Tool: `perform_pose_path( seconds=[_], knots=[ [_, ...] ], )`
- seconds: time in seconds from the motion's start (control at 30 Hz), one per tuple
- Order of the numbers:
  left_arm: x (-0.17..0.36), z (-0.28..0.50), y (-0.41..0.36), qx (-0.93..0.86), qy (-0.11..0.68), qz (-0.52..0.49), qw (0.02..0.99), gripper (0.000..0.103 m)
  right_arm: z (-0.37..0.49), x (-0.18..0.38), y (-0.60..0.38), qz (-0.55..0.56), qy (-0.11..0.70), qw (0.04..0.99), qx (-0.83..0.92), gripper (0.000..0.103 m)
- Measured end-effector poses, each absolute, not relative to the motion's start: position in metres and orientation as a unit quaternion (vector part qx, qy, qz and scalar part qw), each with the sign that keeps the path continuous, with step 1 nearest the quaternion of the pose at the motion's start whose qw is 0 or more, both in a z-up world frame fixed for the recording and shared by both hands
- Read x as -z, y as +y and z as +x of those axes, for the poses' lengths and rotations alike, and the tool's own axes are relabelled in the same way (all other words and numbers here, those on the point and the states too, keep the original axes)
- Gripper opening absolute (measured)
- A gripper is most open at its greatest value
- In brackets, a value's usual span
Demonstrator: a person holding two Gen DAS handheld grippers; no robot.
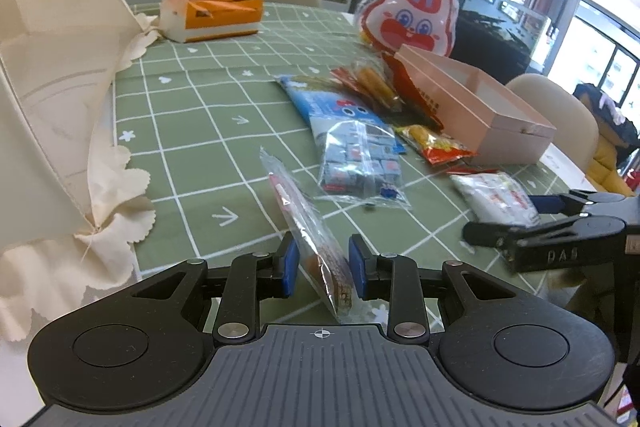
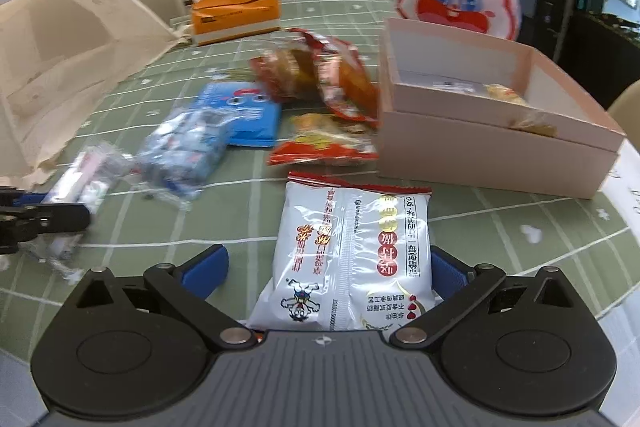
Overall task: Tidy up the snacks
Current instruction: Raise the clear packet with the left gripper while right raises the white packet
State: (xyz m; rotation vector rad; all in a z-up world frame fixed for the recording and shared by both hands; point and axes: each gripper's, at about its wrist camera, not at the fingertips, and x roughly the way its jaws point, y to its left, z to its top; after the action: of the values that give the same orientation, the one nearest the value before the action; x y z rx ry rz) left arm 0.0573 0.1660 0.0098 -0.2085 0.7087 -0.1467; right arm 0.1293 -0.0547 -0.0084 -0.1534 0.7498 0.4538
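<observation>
Left hand-held gripper (image 1: 323, 269): black linkage arms, silver pivot screws, blue finger pads (image 1: 291, 263), ribbed grey body bearing a small crosshair mark. Right hand-held gripper (image 2: 326, 267): identical build, blue pads (image 2: 204, 269); raised lettering on its side shows in the left view.

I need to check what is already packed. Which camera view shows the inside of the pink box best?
The right wrist view: it looks into the pink box and shows a snack or two by its far wall. The left wrist view sees the box low from one side; its contents stay hidden.
</observation>
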Motion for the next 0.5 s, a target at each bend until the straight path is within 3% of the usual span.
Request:
perform_pose_path(
  seconds=[0.2, 0.37, 0.5],
  knots=[
    [-0.011, 0.053, 0.158, 0.075, 0.351, -0.087, 0.929, 0.032, 0.116, -0.001, -0.034, -0.102, 0.336, 0.912, -0.21, 0.102],
    [-0.011, 0.051, 0.154, 0.075, 0.349, -0.074, 0.931, 0.032, 0.132, 0.006, -0.036, -0.065, 0.366, 0.909, -0.188, 0.102],
    [-0.012, 0.052, 0.154, 0.074, 0.353, -0.08, 0.929, 0.027, 0.122, 0.0, -0.038, -0.067, 0.364, 0.908, -0.198, 0.076]
  ],
)
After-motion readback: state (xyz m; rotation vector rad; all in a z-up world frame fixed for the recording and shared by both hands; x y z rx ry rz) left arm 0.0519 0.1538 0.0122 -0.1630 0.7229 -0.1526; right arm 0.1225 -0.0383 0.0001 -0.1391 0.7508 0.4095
